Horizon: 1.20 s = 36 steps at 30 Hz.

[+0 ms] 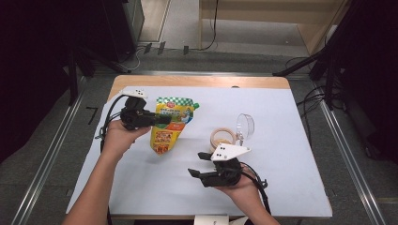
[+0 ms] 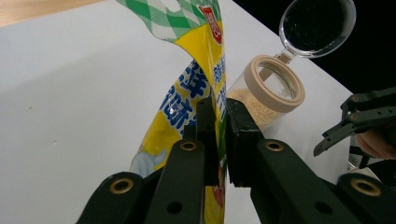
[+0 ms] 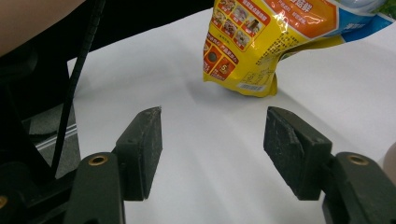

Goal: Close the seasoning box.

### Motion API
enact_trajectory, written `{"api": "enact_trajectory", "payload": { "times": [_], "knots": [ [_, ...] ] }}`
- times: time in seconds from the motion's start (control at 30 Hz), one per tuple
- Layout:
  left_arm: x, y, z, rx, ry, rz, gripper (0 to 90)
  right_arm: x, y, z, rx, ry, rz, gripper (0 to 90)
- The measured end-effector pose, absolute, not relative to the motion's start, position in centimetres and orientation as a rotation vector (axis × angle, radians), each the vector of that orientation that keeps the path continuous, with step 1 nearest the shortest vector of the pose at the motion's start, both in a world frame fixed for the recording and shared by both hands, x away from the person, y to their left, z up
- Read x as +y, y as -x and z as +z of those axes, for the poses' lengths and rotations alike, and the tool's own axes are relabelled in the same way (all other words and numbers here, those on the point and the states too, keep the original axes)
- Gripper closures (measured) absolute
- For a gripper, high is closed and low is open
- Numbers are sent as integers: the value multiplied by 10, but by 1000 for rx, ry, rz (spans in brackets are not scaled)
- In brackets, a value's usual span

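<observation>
So the left gripper (image 1: pixel 162 120) is clamped on a yellow snack pouch (image 1: pixel 170 126) with a green-and-white checkered top, sitting on the far-left part of the white table cover (image 1: pixel 281 122). In the left gripper view the two black jaws are pinched tight on the pouch (image 2: pixel 205 88), the film squeezed flat between the pads, and the bag stands more or less upright with its bottom end resting on the cover. The person's left hand (image 1: pixel 117 136) wraps the gripper body from the near side.

Right of the pouch, around the middle of the table, there's a small clear jar (image 1: pixel 223 138) with a tan ring at its mouth and its clear flip lid (image 1: pixel 245 125) swung open toward the far right. From the left gripper view you can see the jar (image 2: pixel 266 93) has some pale tan granules in the bottom, and it sits just beyond the pouch, close but I can't tell if they touch.

The right gripper (image 1: pixel 199 164) is nearer, just in front of the jar, held in the right hand (image 1: pixel 239 185) with the grey three-cornered plate on top. Its jaws are spread wide with nothing between them, hanging over bare cover. In the right gripper view the pouch (image 3: pixel 261 42) is ahead, past the open jaws, well apart from them.
</observation>
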State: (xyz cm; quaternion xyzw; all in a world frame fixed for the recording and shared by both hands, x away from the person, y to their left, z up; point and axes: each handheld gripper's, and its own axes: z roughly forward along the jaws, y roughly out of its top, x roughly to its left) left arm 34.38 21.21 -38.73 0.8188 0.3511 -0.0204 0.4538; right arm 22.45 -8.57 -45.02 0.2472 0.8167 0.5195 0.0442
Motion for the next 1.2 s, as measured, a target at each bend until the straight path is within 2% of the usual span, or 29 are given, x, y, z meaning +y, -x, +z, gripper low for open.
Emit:
{"api": "enact_trajectory", "payload": {
  "times": [0.77,1.2],
  "knots": [
    [229,-335,-386,871,-2022,-53,790,-78,-227,-452,2530,-716,1572,394],
    [237,-331,-382,844,-2007,-45,636,-79,-227,-452,2531,-709,1557,398]
  ]
}}
